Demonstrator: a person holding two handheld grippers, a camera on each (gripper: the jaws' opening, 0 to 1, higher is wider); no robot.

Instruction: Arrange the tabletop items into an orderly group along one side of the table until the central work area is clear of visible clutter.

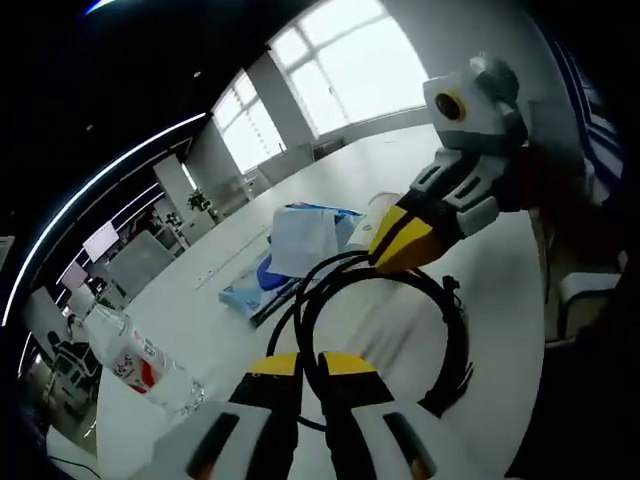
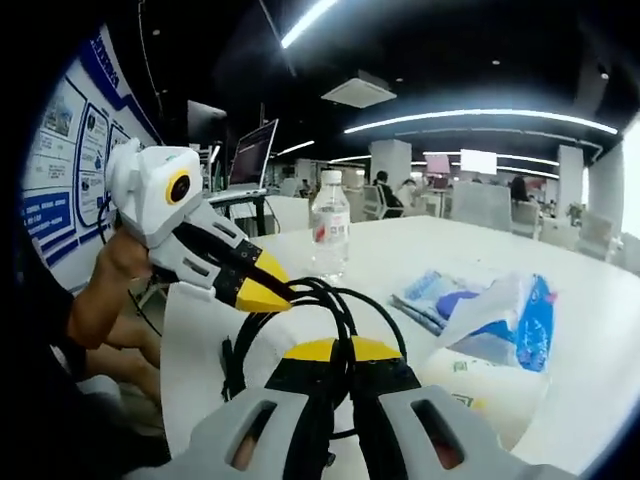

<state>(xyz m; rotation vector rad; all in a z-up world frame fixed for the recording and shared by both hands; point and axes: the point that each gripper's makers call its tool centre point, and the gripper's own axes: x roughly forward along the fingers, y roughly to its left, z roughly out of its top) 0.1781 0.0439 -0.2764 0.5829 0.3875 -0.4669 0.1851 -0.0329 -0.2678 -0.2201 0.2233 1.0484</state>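
Note:
A black cable coil (image 1: pixel 450 330) lies on the white table (image 1: pixel 200 320). My left gripper (image 1: pixel 310 365) is shut on a strand of the near side of the loop. My right gripper (image 1: pixel 400 245) reaches in from the upper right and is shut on the far side of the loop. In the right gripper view the cable coil (image 2: pixel 235 365) runs between my right gripper's (image 2: pixel 343 350) yellow tips, and my left gripper (image 2: pixel 262 292) pinches it from the left. A clear water bottle (image 1: pixel 135 360) (image 2: pixel 330 235) stands upright on the table beyond the coil.
A blue-and-white tissue pack (image 1: pixel 300 235) (image 2: pixel 500 320), a flat blue packet (image 1: pixel 245 290) (image 2: pixel 435 295) and a pale cup-like item (image 1: pixel 368 215) (image 2: pixel 480 385) lie beside the coil. A person's arm (image 2: pixel 110 290) holds the left gripper at the table (image 2: pixel 600 330) edge. Office desks and chairs stand behind.

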